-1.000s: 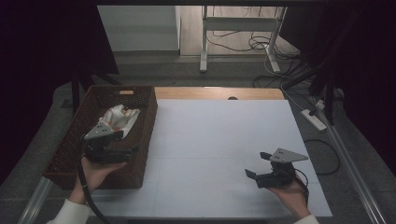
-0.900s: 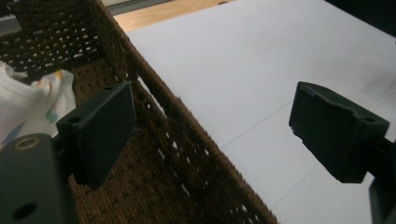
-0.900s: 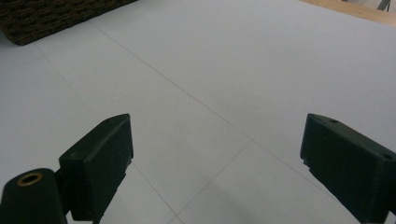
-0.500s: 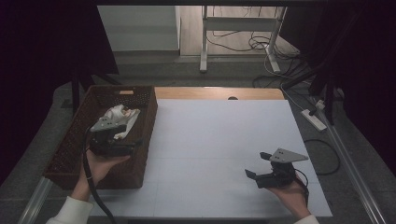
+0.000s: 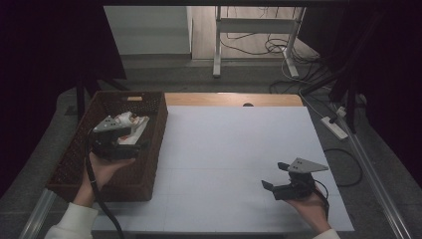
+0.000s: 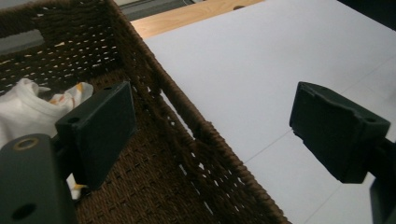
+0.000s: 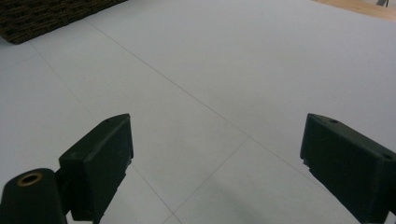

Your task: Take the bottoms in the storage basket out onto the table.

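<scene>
Brown woven wicker makes up the basket (image 5: 150,144) at the left edge of the table (image 5: 234,149), a long rectangular thing with open weave in its walls. Inside it, toward the far end, lies a crumpled white cloth (image 5: 130,130) with small orange marks; in the left gripper view the cloth (image 6: 25,109) sits bunched against the basket floor, behind the left jaw.

The left gripper (image 5: 119,144) hangs over the middle of the basket, held from below by the left hand (image 5: 102,169). Its jaws stand wide apart and hold nothing; in its own view one jaw is over the inside of the basket (image 6: 196,140) and the other over the white table (image 6: 261,74), so the gripper straddles the right wall.

The right gripper (image 5: 278,181) rests low over the near right part of the table, in the right hand (image 5: 311,209), jaws likewise wide and empty, with bare white surface (image 7: 210,70) between them.

Compared with a second ago, the left gripper has moved slightly farther along the basket, nearer the cloth. The right gripper has kept its place.
</scene>
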Demonstrator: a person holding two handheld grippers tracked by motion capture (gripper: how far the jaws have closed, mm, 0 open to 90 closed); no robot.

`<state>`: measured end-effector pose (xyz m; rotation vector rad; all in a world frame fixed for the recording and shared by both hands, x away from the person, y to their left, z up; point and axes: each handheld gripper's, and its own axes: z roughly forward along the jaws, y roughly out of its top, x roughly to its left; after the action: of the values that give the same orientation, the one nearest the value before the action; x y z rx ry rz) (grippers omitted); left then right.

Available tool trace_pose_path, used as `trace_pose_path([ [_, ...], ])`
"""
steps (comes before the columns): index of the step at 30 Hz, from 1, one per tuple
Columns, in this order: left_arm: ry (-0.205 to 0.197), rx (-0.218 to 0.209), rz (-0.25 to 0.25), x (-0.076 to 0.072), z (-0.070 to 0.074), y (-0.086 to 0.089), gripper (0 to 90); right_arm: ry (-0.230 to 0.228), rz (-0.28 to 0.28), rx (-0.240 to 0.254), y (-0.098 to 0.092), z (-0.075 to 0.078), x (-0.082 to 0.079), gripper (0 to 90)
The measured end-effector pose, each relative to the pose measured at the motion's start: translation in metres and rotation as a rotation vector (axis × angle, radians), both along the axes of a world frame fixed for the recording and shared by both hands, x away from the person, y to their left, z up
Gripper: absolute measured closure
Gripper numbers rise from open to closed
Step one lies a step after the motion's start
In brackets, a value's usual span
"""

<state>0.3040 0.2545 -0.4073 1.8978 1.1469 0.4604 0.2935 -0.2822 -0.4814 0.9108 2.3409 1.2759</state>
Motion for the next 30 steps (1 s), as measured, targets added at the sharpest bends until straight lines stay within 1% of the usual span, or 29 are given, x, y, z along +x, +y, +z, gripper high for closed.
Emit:
trace_pose_path([
  [3, 0.007, -0.017, 0.011, 0.003, -0.001, 0.005, 13.2, 0.003, 0.002, -0.005, 0.000, -0.001, 0.000, 9.7],
  [7, 0.014, -0.024, 0.023, 0.006, -0.002, 0.010, 13.3, 0.002, -0.001, -0.003, 0.000, 0.000, 0.000, 9.7],
  [9, 0.018, -0.039, 0.024, 0.008, -0.003, 0.012, 13.3, 0.002, -0.004, -0.004, -0.001, 0.000, 0.000, 9.7],
  [14, 0.023, -0.033, 0.029, 0.011, -0.005, 0.013, 13.3, 0.005, -0.002, -0.004, -0.001, 0.000, 0.000, 9.8],
  [17, 0.027, -0.045, 0.029, 0.014, -0.007, 0.013, 13.5, 0.006, -0.005, -0.003, -0.001, 0.000, 0.000, 9.8],
  [22, 0.049, -0.029, 0.056, 0.023, -0.009, 0.013, 13.4, 0.009, 0.004, -0.008, 0.001, -0.002, 0.000, 9.9],
  [28, 0.054, -0.035, 0.078, 0.030, -0.007, 0.017, 13.6, 0.007, 0.009, -0.003, 0.002, -0.001, 0.000, 9.9],
  [30, 0.057, -0.030, 0.084, 0.032, -0.006, 0.018, 13.6, 0.004, 0.007, -0.003, 0.001, 0.000, 0.000, 9.9],
])
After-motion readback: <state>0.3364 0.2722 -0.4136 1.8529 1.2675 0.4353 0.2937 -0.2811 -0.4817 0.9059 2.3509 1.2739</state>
